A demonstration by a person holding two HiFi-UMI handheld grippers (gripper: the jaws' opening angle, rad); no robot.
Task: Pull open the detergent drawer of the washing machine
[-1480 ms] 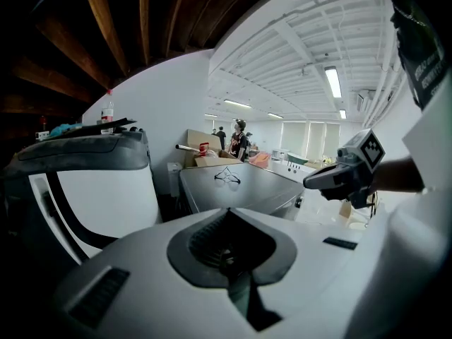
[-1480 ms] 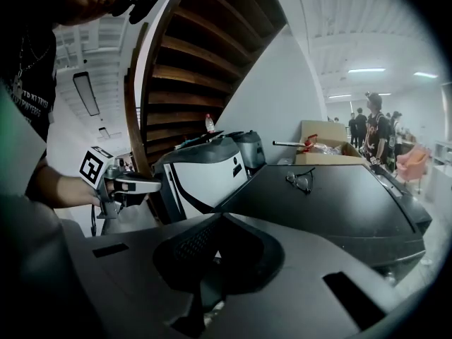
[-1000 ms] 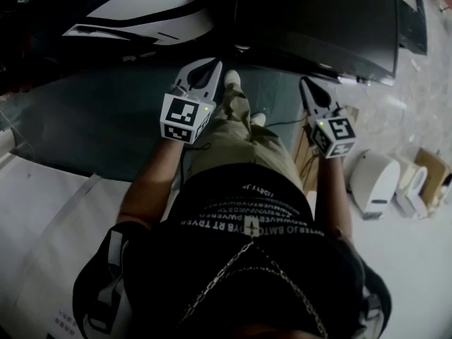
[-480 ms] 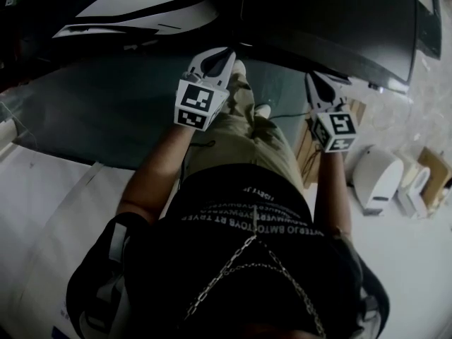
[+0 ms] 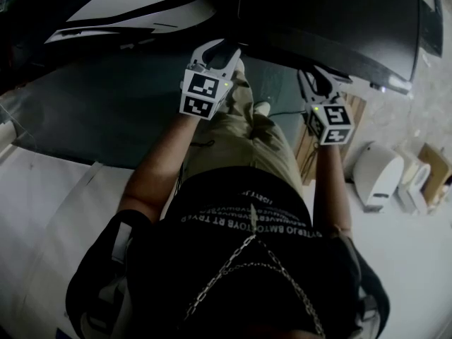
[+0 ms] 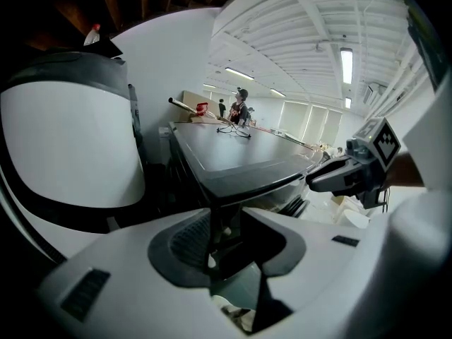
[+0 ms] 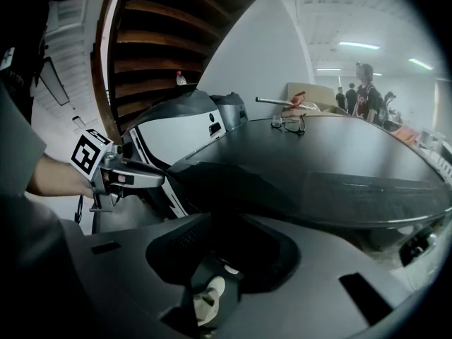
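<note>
Compared with one second ago, the left gripper (image 5: pixel 222 49) is opening and the right gripper (image 5: pixel 317 77) has its jaws apart, both empty and nearer the black machine (image 5: pixel 332 20).

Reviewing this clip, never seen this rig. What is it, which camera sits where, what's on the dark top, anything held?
A person holds a two-jaw gripper in each hand; the marker cubes are part of them. The head view looks down from the person's head: left gripper at picture left, right gripper at right, both pointing at a dark machine, with a white machine beside it. The other two views come from a camera on each gripper, looking along its jaws; each also shows the other gripper. Glasses lie on the dark machine's flat top. Nothing is held: the left jaws are opening with nothing between them; the right jaws stand apart, empty. I can't pick out the detergent drawer.
</note>
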